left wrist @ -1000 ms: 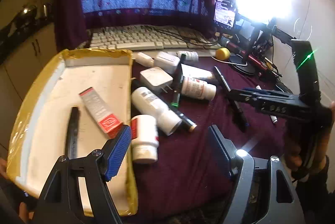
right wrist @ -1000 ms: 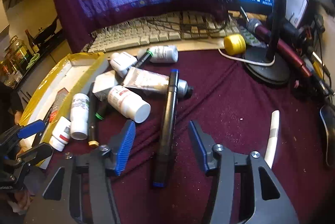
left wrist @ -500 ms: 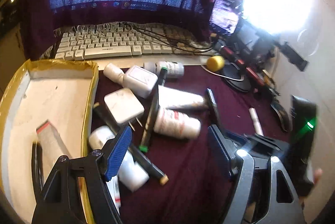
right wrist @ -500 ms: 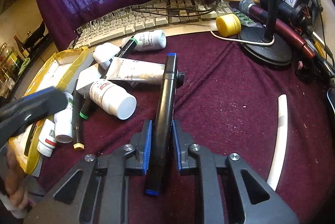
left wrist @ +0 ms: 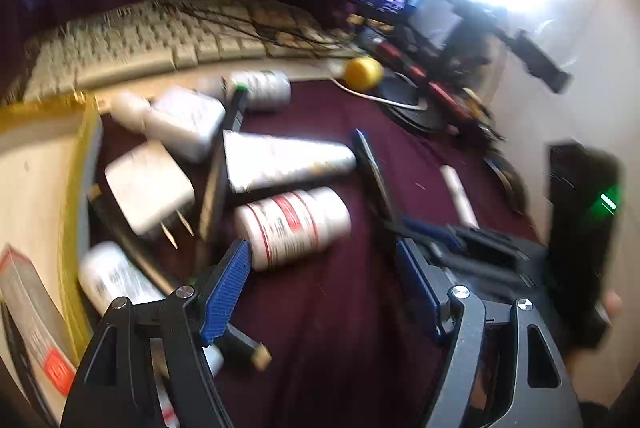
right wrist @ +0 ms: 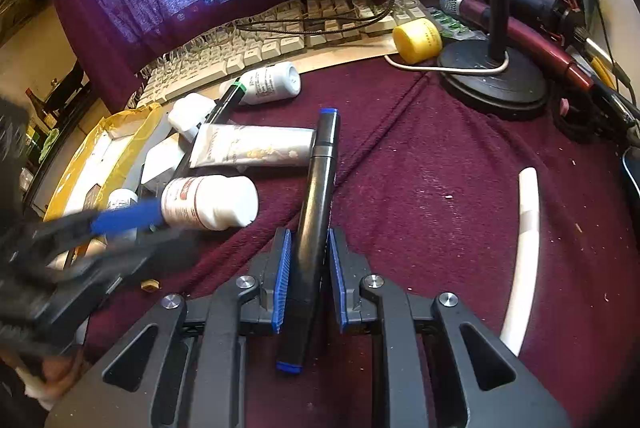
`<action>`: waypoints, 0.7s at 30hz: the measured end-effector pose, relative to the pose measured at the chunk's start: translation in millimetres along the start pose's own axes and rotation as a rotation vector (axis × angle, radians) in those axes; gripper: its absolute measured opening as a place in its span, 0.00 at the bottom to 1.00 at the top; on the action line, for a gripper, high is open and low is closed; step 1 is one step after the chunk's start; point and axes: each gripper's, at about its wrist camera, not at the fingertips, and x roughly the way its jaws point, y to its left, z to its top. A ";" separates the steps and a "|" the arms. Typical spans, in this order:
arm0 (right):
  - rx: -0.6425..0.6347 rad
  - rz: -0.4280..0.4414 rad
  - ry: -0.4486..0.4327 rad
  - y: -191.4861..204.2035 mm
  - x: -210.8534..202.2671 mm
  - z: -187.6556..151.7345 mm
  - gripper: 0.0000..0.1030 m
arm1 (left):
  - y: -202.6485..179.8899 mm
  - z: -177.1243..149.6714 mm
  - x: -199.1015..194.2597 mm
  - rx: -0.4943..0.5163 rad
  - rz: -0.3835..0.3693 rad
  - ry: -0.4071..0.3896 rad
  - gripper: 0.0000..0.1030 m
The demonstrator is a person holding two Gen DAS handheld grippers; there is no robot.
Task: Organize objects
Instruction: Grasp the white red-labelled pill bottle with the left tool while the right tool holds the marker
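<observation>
The right gripper [right wrist: 307,282] has its blue pads pressed against both sides of a black marker [right wrist: 316,212] with blue end caps, gripping it near its lower third while the rest of the barrel lies over the maroon cloth of the counter [right wrist: 432,196], the far tip resting beside a white tube [right wrist: 256,148]. The marker looks light and stiff, with a smooth, somewhat slippery plastic barrel; held this far from its middle it may tip nose-down when lifted, so a firm squeeze, or a hold nearer the centre, would suit it better. The left gripper [left wrist: 324,292] stands wide open with nothing between its jaws, hovering just in front of a white pill bottle [left wrist: 294,224] with a red label that lies on its side. That bottle seems rigid and light but round, so it is likely to roll or squirt out; taking it across the body rather than at the cap looks safest. A yellow-rimmed tray [left wrist: 76,188] lies to the left, already holding a red and white box [left wrist: 36,316], and appears to be the likely destination.
</observation>
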 end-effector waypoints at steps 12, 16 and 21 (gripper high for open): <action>-0.005 0.012 -0.001 0.4 -0.2 0.2 0.16 | -7.1 27.1 8.5 0.098 0.162 -0.072 0.67; -0.004 0.017 -0.001 0.4 -0.5 -0.7 0.16 | -4.3 23.1 17.7 0.072 0.083 -0.024 0.66; -0.007 0.019 -0.005 0.3 -2.0 -1.8 0.16 | -26.0 3.7 8.6 0.158 0.072 0.006 0.65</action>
